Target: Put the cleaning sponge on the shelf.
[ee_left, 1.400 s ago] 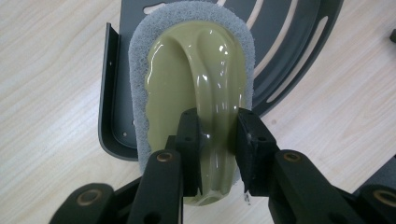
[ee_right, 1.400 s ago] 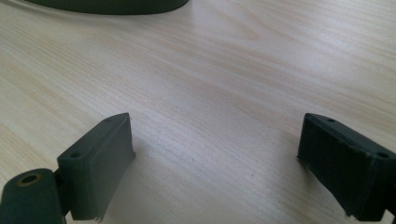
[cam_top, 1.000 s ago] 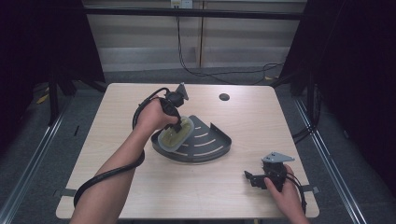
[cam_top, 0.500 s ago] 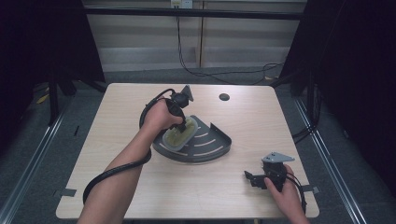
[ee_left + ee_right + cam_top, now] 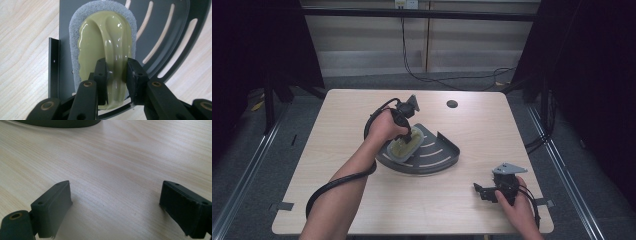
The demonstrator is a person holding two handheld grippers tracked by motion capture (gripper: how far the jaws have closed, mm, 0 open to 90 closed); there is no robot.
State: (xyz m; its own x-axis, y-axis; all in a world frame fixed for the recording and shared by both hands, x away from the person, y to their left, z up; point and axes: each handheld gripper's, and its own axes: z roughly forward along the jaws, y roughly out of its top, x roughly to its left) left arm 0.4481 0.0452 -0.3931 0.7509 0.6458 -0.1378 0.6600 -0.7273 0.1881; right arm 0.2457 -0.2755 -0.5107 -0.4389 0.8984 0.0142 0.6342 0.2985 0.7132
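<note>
A scrubber [image 5: 403, 147] with a glossy olive handle and a grey sponge base lies on the left part of a dark grey quarter-round slotted rack [image 5: 439, 156] at the table's middle. My left gripper [image 5: 411, 132] comes down on it from the far side. In the left gripper view, the left gripper [image 5: 116, 75] is shut on the raised handle ridge of the scrubber [image 5: 107, 37], which rests flat on the rack [image 5: 162, 30]. My right gripper [image 5: 482, 191] rests near the front right of the table. Its jaws stand wide open over bare wood [image 5: 117, 207].
A small black round grommet [image 5: 452, 104] sits in the tabletop at the far side. The rack's low wall [image 5: 53, 67] runs beside the scrubber. The rack's curved edge [image 5: 57, 123] lies far ahead of the right gripper. Light wood table [image 5: 337, 125] spreads around the rack.
The left gripper has lowered the scrubber from a tilted pose to lying flat on the rack, and the hand has shifted slightly. The right gripper has stayed put.
</note>
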